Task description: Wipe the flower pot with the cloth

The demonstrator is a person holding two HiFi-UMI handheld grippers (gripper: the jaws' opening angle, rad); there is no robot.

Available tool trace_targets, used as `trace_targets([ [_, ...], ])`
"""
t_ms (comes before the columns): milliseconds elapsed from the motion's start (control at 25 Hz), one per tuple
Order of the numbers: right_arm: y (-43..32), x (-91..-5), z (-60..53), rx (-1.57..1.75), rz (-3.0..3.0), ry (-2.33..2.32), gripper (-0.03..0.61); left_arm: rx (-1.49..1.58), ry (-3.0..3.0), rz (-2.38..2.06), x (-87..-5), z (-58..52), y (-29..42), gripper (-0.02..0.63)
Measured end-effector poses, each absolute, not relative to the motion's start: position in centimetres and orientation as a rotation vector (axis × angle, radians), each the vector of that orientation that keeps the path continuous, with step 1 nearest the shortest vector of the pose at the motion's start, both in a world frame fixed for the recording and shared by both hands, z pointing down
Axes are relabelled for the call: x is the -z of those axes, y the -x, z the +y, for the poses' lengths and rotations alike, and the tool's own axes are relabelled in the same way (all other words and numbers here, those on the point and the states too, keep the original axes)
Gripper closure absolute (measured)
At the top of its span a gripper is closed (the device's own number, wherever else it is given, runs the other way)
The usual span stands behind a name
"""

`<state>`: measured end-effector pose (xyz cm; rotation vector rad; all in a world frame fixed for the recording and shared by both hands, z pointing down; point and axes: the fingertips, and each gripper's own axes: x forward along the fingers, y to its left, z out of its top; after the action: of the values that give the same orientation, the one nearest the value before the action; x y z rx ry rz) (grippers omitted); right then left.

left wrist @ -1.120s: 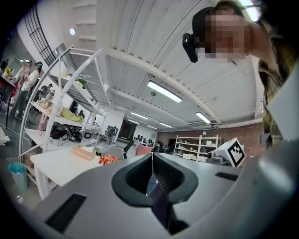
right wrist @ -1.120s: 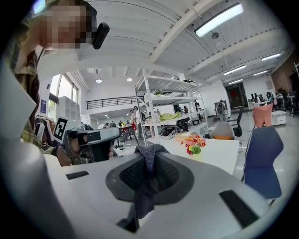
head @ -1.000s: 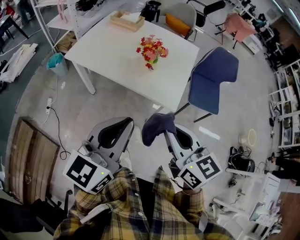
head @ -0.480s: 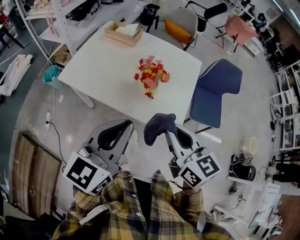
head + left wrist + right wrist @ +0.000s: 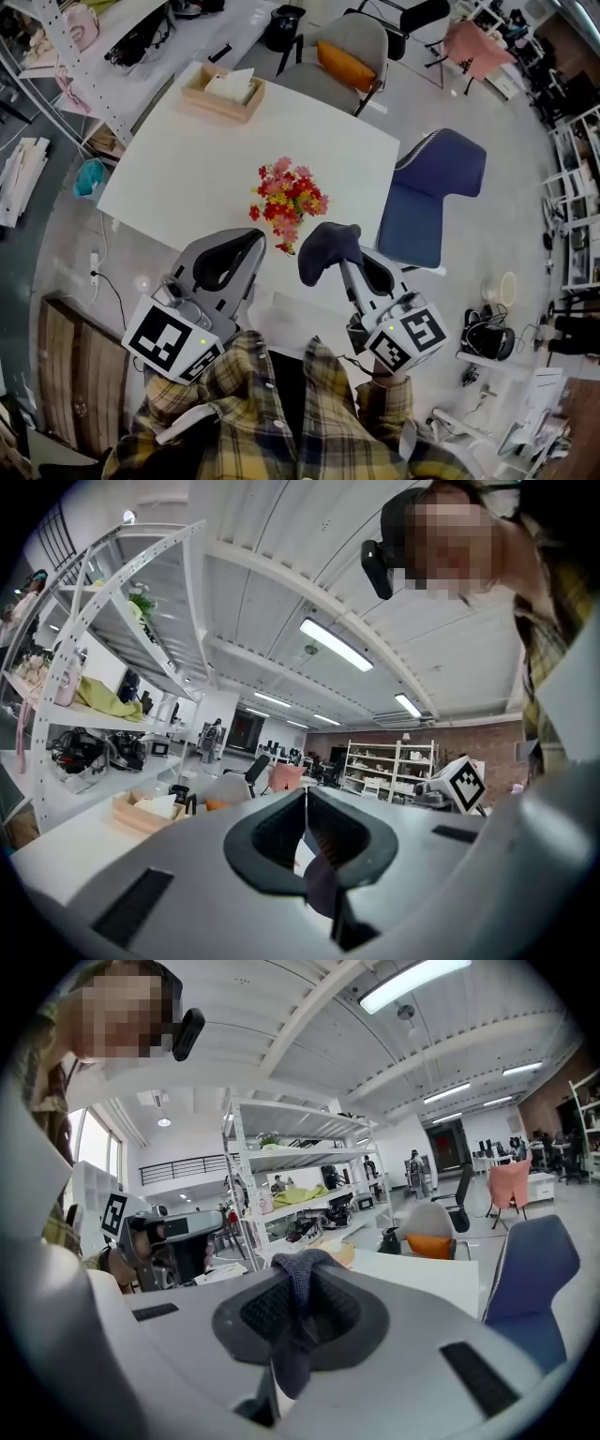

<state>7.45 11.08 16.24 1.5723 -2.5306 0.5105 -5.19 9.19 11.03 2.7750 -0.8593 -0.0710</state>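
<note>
Looking down from the head view, I see the dark, soft knitted cloth bunched over the tips of the right gripper. Its black ribbed pads pinch it, and a fold hangs between the jaws in the right gripper view. The left gripper points level, jaws pressed together on nothing. The flower pot stands on the smooth white table, just past both grippers. Red, pink and yellow blooms hide nearly all of the pot itself. A plaid shirt and the marker cubes mostly hide the hands.
</note>
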Motion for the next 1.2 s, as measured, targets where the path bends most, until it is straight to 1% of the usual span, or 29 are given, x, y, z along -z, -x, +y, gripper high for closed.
trace_targets([
  [320,-10.1,-16.8,7.4,-0.539,-2.467,-1.654,0.568,0.054,-2.779,-0.777,-11.6,4.5,2.9,0.598],
  [800,-11.3,-17.8,5.7,-0.617,-2.346,-1.822,0.568,0.013,-2.814,-0.628,-12.0,0.3,2.3,0.598],
  [1200,-11.9,-21.6,5.2,-0.759,-2.233,-1.895,0.568,-0.082,-2.736,-0.620,-17.6,-2.0,4.3,0.595],
])
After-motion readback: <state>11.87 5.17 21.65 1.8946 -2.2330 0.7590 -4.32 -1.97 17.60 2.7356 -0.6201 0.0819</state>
